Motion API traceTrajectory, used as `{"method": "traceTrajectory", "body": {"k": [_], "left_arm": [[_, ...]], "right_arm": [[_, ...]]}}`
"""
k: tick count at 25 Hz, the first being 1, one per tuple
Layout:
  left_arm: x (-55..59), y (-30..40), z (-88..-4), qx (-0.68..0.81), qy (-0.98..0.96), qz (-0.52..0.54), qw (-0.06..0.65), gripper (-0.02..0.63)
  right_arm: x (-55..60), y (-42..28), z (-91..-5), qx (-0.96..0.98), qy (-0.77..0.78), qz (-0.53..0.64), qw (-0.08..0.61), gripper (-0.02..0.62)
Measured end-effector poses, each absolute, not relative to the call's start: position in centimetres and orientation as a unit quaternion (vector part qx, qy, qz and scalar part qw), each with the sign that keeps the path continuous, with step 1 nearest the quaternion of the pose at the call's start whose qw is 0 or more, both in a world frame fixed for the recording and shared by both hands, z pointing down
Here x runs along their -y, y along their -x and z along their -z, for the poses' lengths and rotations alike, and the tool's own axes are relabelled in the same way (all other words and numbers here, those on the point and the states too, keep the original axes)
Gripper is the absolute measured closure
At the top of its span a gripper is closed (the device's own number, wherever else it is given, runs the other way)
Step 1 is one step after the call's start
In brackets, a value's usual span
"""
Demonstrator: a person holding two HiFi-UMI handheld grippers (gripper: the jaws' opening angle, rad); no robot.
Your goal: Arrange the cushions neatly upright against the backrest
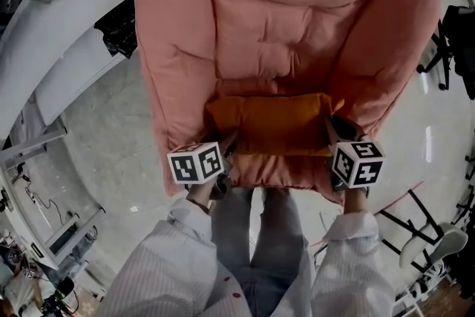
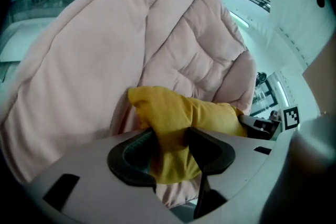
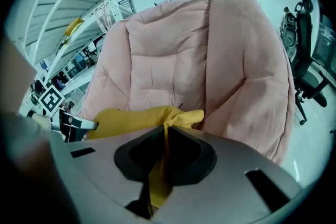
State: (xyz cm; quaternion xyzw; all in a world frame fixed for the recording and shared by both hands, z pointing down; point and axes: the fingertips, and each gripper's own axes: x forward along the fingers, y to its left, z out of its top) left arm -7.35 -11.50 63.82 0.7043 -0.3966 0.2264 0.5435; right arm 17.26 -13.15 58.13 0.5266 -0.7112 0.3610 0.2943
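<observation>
One cushion (image 1: 271,122) is here, orange-yellow, and it is held at both ends. It lies low at the front of a big pink chair (image 1: 178,63), just above the front edge of the seat (image 1: 278,168). Its long way runs side to side, from one gripper to the other. The left gripper (image 2: 170,147) has its jaws partly apart, because a fat bunch of the cushion's left end is squeezed between them. The right gripper (image 3: 164,152) has its jaws almost together, and they pinch only a thin corner of the right end. Both grippers point down and away from the person, who stands right at the front of the chair. The backrest (image 1: 297,4) is past the cushion, on the far side from the grippers, with the soft seat between them. So I think the cushion has to go away from the person, over the seat, until its long side meets the backrest. Then it can be tipped up so it stands. Neither gripper is nearer, since each has one end, so both should go together and keep the cushion level. The thin pinch on the right looks weaker to me, and that corner might slip. I see only this one cushion on the chair.
</observation>
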Motion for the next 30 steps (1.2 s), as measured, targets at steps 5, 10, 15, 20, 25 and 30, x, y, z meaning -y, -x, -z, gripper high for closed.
{"method": "traceTrajectory", "body": {"k": [5, 10, 15, 20, 25, 30], "left_arm": [[15.2, 7.7, -61.8, 0.401, -0.730, -0.230, 0.503, 0.396], [18.9, 7.4, -59.9, 0.407, -0.753, -0.234, 0.462, 0.396], [22.1, 6.7, -58.6, 0.409, -0.773, -0.228, 0.428, 0.393], [23.7, 5.8, -59.4, 0.413, -0.774, -0.227, 0.422, 0.387], [23.9, 5.5, -60.6, 0.411, -0.773, -0.234, 0.422, 0.376], [23.6, 5.4, -62.4, 0.409, -0.766, -0.243, 0.432, 0.360]], "right_arm": [[15.1, -17.2, -56.8, 0.710, -0.548, -0.355, 0.264, 0.554], [17.3, -17.7, -56.0, 0.704, -0.570, -0.354, 0.234, 0.554], [19.3, -18.7, -56.0, 0.691, -0.594, -0.359, 0.203, 0.554], [20.4, -19.8, -57.4, 0.677, -0.602, -0.373, 0.198, 0.554], [20.7, -20.4, -59.2, 0.668, -0.606, -0.380, 0.205, 0.554], [20.8, -20.7, -61.3, 0.666, -0.600, -0.387, 0.214, 0.552]]}}
